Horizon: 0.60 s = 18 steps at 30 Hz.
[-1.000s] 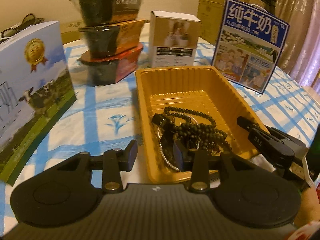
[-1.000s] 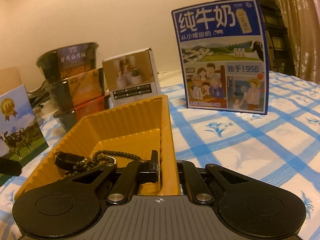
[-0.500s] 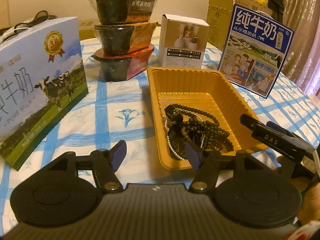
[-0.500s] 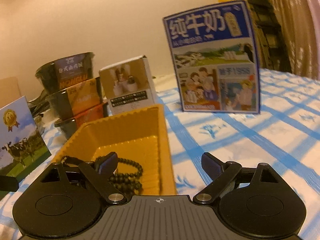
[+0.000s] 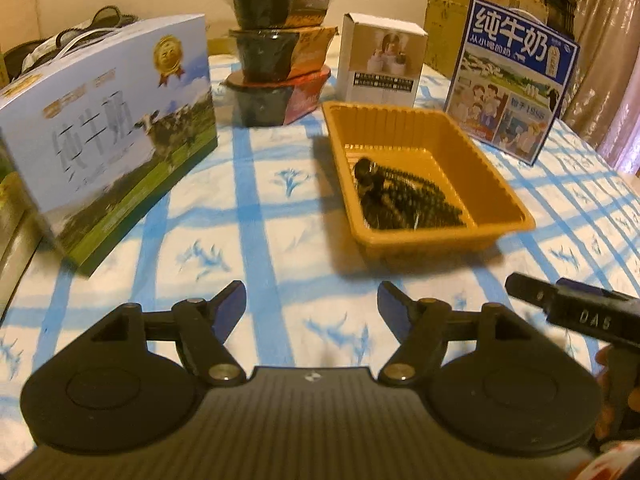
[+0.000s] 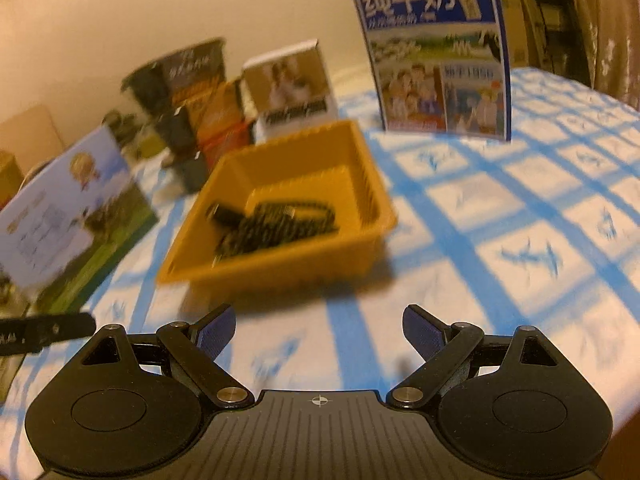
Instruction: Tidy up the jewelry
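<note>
A blue-checked tablecloth (image 5: 256,216) under warm light, with both grippers drawn back from a filled tray.

The left gripper (image 5: 311,307) is seen empty, its jaws opening with only cloth between them; the right gripper (image 6: 318,330) is spread wide and likewise empty, where a second ago it was pinched on the tray's near rim. Both have since been pulled away, so the orange tray (image 5: 506,216) now stands free in the middle of the table. The dark bead strings (image 5: 404,200) are heaped inside it, which suggests the tidying is nearly done. Beyond, milk cartons (image 5: 512,76), a small white box (image 5: 380,64) and stacked bowls (image 5: 276,52) ring the tray; nothing blocks the near side.
</note>
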Each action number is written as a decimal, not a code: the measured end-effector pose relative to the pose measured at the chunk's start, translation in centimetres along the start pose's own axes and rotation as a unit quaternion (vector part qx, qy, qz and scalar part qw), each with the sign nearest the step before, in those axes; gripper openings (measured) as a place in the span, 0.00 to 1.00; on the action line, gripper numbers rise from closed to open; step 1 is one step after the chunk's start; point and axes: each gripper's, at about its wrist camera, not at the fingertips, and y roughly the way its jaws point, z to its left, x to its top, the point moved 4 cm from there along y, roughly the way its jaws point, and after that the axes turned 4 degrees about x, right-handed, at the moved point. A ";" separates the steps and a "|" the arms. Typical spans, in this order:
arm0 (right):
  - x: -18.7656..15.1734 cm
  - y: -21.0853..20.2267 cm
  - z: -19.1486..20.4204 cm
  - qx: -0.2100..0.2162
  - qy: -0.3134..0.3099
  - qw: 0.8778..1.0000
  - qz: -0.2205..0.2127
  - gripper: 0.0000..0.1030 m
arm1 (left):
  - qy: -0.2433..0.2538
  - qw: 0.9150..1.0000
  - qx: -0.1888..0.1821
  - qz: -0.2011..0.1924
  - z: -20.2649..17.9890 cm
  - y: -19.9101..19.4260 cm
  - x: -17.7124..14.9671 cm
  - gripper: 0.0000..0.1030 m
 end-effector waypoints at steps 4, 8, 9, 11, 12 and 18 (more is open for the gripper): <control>-1.6 -1.7 1.9 0.005 -0.015 1.000 0.022 0.87 | 0.001 1.000 -0.008 0.012 0.4 -1.9 -1.5 0.68; -2.3 -3.6 3.9 0.012 -0.033 0.999 0.029 0.87 | -0.002 1.000 -0.018 0.016 1.0 -3.8 -3.0 0.68; -2.4 -4.1 4.3 0.015 -0.038 0.999 0.028 0.87 | -0.004 1.000 -0.019 0.016 1.2 -4.2 -3.3 0.68; -2.7 -5.1 5.1 0.016 -0.047 0.998 0.027 0.87 | -0.006 1.000 -0.021 0.017 1.6 -5.0 -3.8 0.68; -2.9 -5.5 5.5 0.017 -0.052 0.998 0.029 0.87 | -0.007 1.000 -0.022 0.016 1.7 -5.4 -4.1 0.68; -3.8 -6.8 7.2 0.024 -0.070 0.997 0.037 0.87 | -0.002 1.000 -0.028 0.013 1.8 -7.2 -5.1 0.68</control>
